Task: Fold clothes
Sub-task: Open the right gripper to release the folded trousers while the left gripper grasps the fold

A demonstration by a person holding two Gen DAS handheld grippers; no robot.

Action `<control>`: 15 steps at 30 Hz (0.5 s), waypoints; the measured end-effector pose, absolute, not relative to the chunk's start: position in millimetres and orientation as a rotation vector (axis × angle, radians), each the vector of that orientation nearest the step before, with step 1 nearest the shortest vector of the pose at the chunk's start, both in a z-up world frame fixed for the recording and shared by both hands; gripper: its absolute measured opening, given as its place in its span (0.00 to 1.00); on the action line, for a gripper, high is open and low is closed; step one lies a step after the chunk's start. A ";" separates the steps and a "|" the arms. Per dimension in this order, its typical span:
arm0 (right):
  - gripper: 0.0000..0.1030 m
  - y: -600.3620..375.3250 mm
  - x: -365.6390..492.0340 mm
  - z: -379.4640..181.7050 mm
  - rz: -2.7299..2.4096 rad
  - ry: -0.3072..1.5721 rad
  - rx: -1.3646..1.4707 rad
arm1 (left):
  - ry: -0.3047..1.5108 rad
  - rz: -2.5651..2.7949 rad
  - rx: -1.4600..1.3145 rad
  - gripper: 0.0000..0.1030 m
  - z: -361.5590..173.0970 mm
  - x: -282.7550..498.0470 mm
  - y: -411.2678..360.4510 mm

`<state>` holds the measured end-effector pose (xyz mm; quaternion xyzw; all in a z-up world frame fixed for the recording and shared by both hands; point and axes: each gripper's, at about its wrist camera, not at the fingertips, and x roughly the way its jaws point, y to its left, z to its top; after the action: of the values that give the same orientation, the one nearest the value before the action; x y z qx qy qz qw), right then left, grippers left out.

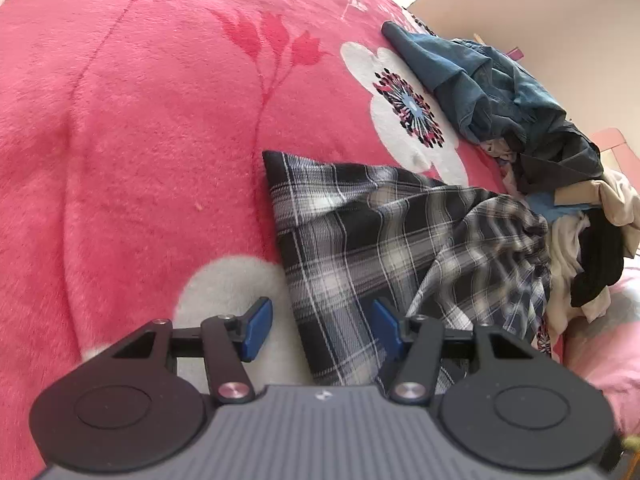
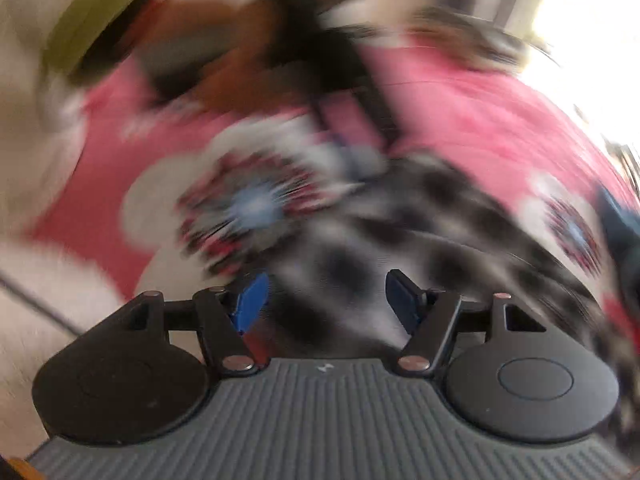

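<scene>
— Plaid cloth, where does it lie?
— The plaid garment [image 1: 384,248] is spread on the pink blanket [image 1: 140,140], beside the clothes pile [image 1: 540,152].
— And each tool?
— The left tool [image 1: 322,332] stands spread at the garment's edge, pinching nothing. The right tool [image 2: 326,300] is spread too, over blurred plaid.

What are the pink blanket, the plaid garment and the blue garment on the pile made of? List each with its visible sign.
Pink blanket: looks like plush fleece; a fuzzy, matte nap with soft dents and printed white flowers.
Plaid garment: seems a thin woven cloth, perhaps cotton; crisp black-and-white check lines, flat surface, sharp folds.
Blue garment: likely denim; faded, mottled blue with thick seams and stiff creases.
</scene>
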<state>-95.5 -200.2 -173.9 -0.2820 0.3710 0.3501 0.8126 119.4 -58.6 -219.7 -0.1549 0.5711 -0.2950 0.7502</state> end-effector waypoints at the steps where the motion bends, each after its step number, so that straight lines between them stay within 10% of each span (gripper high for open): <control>1: 0.64 -189.0 -102.9 -179.2 0.778 0.782 -0.652 | 1.250 -0.646 -0.346 0.50 -221.4 122.0 -58.5; 10: 0.73 -159.0 -106.8 -207.8 0.646 0.713 -0.805 | 1.244 -0.666 -0.477 0.41 -236.2 136.3 -53.6; 15: 0.55 -165.7 -86.4 -202.9 0.468 0.742 -0.757 | 1.178 -0.673 -0.426 0.18 -239.1 133.4 -59.5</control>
<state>-86.4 -165.7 -202.9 -0.3578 0.3508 0.2213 0.8366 133.4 -59.5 -239.1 -0.1957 0.5407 -0.3087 0.7577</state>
